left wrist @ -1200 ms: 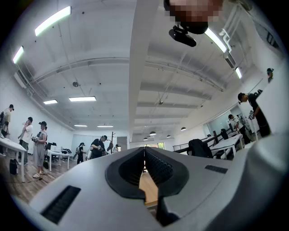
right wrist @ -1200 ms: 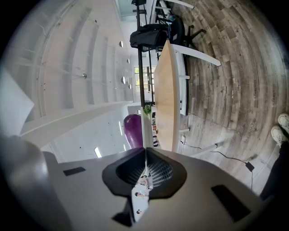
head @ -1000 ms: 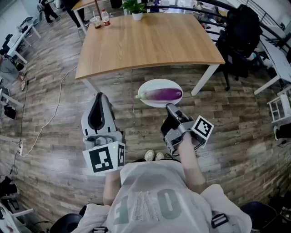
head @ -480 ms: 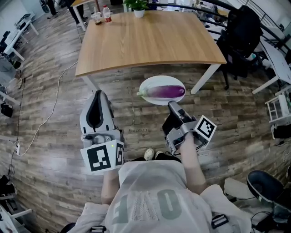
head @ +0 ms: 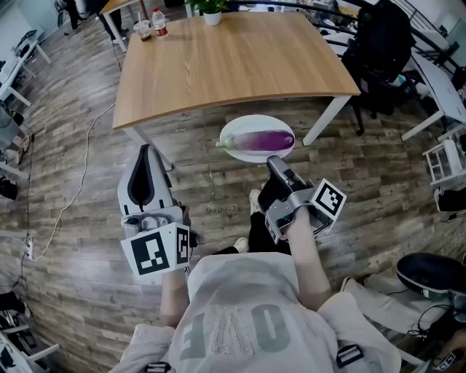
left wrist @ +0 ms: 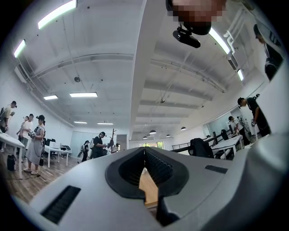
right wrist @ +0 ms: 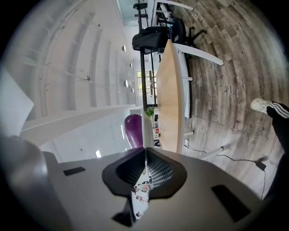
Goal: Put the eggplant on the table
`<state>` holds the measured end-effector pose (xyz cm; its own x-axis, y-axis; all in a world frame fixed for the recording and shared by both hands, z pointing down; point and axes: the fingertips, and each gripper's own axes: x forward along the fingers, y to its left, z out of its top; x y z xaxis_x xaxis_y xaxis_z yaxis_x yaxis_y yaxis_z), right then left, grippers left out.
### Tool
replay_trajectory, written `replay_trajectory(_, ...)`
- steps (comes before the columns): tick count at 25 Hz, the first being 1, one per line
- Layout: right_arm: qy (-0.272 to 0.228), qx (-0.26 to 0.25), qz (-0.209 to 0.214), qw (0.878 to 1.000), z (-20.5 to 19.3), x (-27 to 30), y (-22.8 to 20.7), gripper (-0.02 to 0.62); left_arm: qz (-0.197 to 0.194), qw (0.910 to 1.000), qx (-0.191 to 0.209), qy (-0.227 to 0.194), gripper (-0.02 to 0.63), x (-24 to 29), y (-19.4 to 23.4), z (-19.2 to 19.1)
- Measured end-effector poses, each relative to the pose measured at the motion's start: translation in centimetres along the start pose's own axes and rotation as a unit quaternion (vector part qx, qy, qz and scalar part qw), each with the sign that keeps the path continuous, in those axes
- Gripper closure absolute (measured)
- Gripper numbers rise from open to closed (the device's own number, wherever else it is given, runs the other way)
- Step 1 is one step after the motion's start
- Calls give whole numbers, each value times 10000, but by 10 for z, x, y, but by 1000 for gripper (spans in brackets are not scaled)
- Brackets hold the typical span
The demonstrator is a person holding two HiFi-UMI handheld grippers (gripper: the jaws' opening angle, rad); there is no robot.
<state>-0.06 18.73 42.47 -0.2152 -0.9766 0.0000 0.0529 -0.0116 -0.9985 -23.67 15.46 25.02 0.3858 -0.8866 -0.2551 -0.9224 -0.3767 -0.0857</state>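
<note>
A purple eggplant (head: 263,139) lies on a white plate (head: 234,130) held in the air just short of the near edge of the wooden table (head: 226,65). My right gripper (head: 274,165) is shut on the plate's near rim. In the right gripper view the plate (right wrist: 146,128) shows edge-on between the jaws, with the eggplant (right wrist: 133,131) to its left and the table (right wrist: 168,99) beyond. My left gripper (head: 145,151) is shut on nothing, off to the left over the floor. In its own view the left gripper (left wrist: 144,151) points up at the ceiling.
A potted plant (head: 212,11), a bottle (head: 159,22) and a cup (head: 143,29) stand at the table's far edge. A black chair with a bag (head: 382,51) is right of the table. A cable (head: 80,175) runs over the floor at left.
My left gripper has drifted a little toward the lower left. The plate with the eggplant stays in the right gripper's grip, in about the same place.
</note>
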Motion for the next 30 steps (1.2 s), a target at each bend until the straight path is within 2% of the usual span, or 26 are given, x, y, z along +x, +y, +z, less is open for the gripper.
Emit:
replay_trajectory(6,77,60,-17,10000,24,59,-6,569,39,9999,47,133,597,46,9,-23)
replay_trajectory(11,224,-172,-147,9995,56,107,-13,569,114,9996,113,231,597,94,2,-42)
replay_trajectory(18,552,-128,-248,9981,124,219,7,569,376,9983,99,423,597,227,12,-67)
replay_trajectory(23,621,-177,-161,9978,142,240,2,569,599,9977,203,250,597,250,20,-74)
replay_trajectory(28,825,-220,-257,9960,198,308,21,569,861,9955,220,322,597,346,23,-84)
replay_trajectory(30,870,-250,-261,9955,212,326,24,569,904,9952,230,298,597,369,21,-87)
